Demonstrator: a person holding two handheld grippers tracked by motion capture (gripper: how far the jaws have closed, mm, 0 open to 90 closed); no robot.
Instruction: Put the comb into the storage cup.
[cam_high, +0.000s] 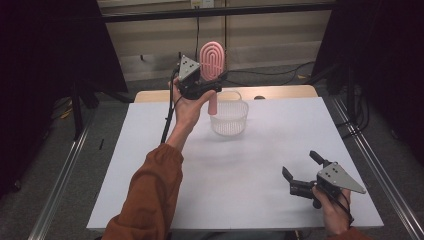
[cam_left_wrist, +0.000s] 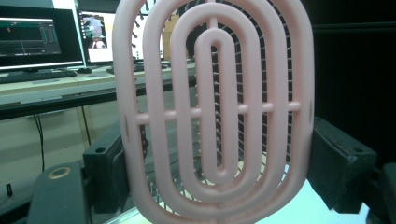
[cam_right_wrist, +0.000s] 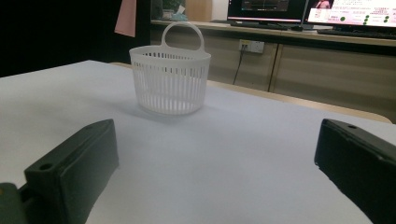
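Note:
A pink vented hairbrush (cam_high: 212, 62) is held upright in the air, head up and handle down, with my left gripper (cam_high: 207, 85) shut on it. Up close, the brush head (cam_left_wrist: 212, 112) stands between the two black jaws. Just right of and below it sits a white slotted basket (cam_high: 229, 117) with a loop handle, on the white table (cam_high: 150, 165). The brush handle tip (cam_right_wrist: 126, 18) hangs above and left of the basket (cam_right_wrist: 170, 81). My right gripper (cam_high: 301, 166) rests open near the table's front right, holding nothing, its jaws wide apart.
The white board lies on a wooden table whose far edge (cam_high: 280, 91) shows behind the basket. Metal rails (cam_high: 60, 185) run along both sides. Desks with monitors (cam_right_wrist: 355, 11) stand beyond the table.

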